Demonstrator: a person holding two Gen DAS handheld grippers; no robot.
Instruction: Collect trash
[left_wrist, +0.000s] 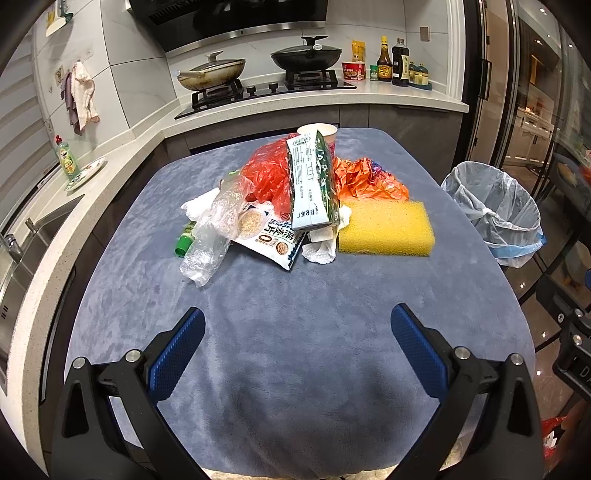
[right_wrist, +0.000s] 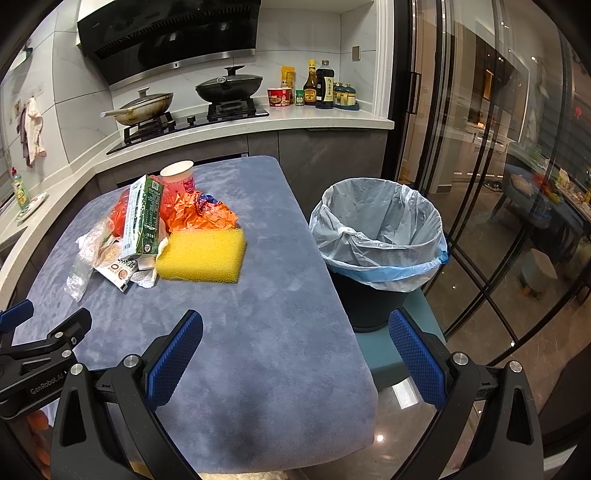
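Observation:
A heap of trash lies on the blue-grey cloth table (left_wrist: 295, 314). A yellow sponge (left_wrist: 386, 228) (right_wrist: 202, 254) sits at its right, a milk carton (left_wrist: 312, 181) (right_wrist: 143, 218) leans on top, and a crushed clear bottle (left_wrist: 210, 236) is at its left. Around them are a red plastic bag (left_wrist: 267, 177), an orange wrapper (left_wrist: 369, 179), an oat packet (left_wrist: 273, 238), white tissue (left_wrist: 321, 251) and a paper cup (left_wrist: 317, 133) (right_wrist: 178, 175). My left gripper (left_wrist: 297, 330) is open, well short of the pile. My right gripper (right_wrist: 295, 332) is open above the table's right edge. The lined bin (right_wrist: 376, 236) (left_wrist: 495, 210) stands right of the table.
Behind the table a kitchen counter (left_wrist: 369, 98) carries a hob with two pans (left_wrist: 306, 57), sauce bottles (left_wrist: 400, 62) and a noodle cup. A sink counter with a dish-soap bottle (left_wrist: 67, 158) runs along the left. Glass doors (right_wrist: 498, 184) stand close on the right.

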